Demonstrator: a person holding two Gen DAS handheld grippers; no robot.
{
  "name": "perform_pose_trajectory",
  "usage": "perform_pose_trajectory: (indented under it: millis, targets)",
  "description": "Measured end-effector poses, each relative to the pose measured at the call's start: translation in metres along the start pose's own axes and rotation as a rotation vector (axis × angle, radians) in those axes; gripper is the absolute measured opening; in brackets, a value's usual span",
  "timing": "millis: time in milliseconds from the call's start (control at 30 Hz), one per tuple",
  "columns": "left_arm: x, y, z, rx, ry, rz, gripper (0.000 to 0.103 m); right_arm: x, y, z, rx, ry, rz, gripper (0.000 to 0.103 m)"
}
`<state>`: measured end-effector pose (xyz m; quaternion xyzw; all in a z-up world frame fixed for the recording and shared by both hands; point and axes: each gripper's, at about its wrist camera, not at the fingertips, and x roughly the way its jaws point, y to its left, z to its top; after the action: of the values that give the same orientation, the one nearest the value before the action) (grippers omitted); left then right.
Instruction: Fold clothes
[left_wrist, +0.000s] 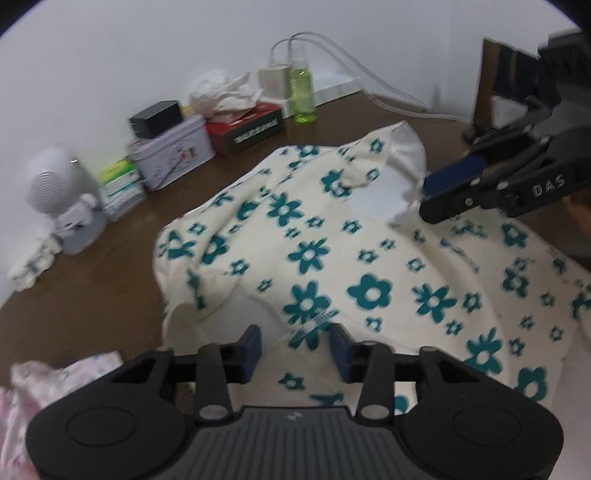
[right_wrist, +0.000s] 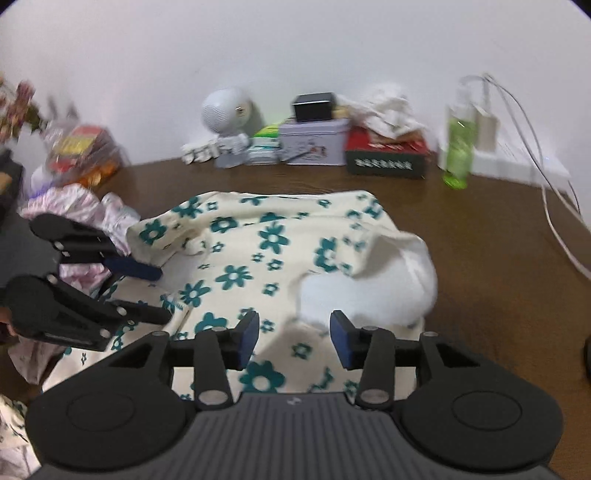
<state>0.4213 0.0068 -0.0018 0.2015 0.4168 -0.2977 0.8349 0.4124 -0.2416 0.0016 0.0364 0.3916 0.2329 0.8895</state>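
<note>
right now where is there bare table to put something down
Bare brown wooden table lies right of the cream floral garment, out to the white cable, plus a strip between the garment and the back row. Crowded: along the wall, from the lavender tin to the green bottle.

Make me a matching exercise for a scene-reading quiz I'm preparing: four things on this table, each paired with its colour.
Things:
1. spray bottle
2. tissue box
3. tin box
4. flowered garment

Colours:
A. cream with teal flowers
B. lavender-grey
C. clear green
D. red and dark

Pairs: 1-C, 2-D, 3-B, 4-A
</note>
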Motion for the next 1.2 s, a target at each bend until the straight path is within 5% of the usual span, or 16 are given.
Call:
perform_pose_trajectory:
  millis: [133, 367, 433, 500, 567, 833, 933, 967, 1000, 1033, 1200]
  targets:
    - [-0.006, 0.003, -0.004, -0.043, 0.061, -0.001, 0.003, -0.004, -0.012, -0.010, 0.040, -0.008, -0.002, 0.046]
    - [-0.038, 0.019, -0.020, -0.125, 0.026, 0.139, 0.004, 0.003, -0.018, -0.024, 0.042, -0.008, -0.030, 0.047]
    - [-0.044, 0.023, -0.023, -0.162, 0.005, 0.159, 0.011, -0.002, -0.017, -0.025, 0.033, -0.033, -0.033, 0.047]
    - [-0.053, 0.020, -0.027, -0.211, -0.034, 0.145, 0.037, -0.010, -0.018, -0.025, 0.034, -0.061, -0.038, 0.051]
    - [-0.063, 0.018, -0.032, -0.261, -0.075, 0.133, 0.053, -0.019, -0.020, -0.024, 0.038, -0.080, -0.044, 0.054]
    - [-0.038, 0.023, -0.044, -0.366, 0.004, 0.173, 0.048, 0.001, -0.015, -0.024, 0.010, -0.020, -0.125, 0.057]
    - [-0.030, 0.028, -0.046, -0.403, -0.022, 0.150, 0.034, 0.011, -0.011, -0.025, -0.014, -0.019, -0.167, 0.056]
    - [-0.029, 0.027, -0.047, -0.404, -0.031, 0.148, 0.013, 0.013, -0.010, -0.025, -0.021, -0.019, -0.177, 0.046]
    - [-0.029, 0.026, -0.047, -0.399, -0.038, 0.148, 0.008, 0.013, -0.009, -0.025, -0.028, -0.018, -0.185, 0.018]
    - [-0.029, 0.025, -0.047, -0.401, -0.042, 0.152, 0.007, 0.012, -0.008, -0.026, -0.035, -0.017, -0.193, 0.007]
    - [-0.034, 0.026, -0.052, -0.409, -0.059, 0.168, 0.008, 0.007, -0.024, -0.026, 0.037, -0.020, -0.176, 0.005]
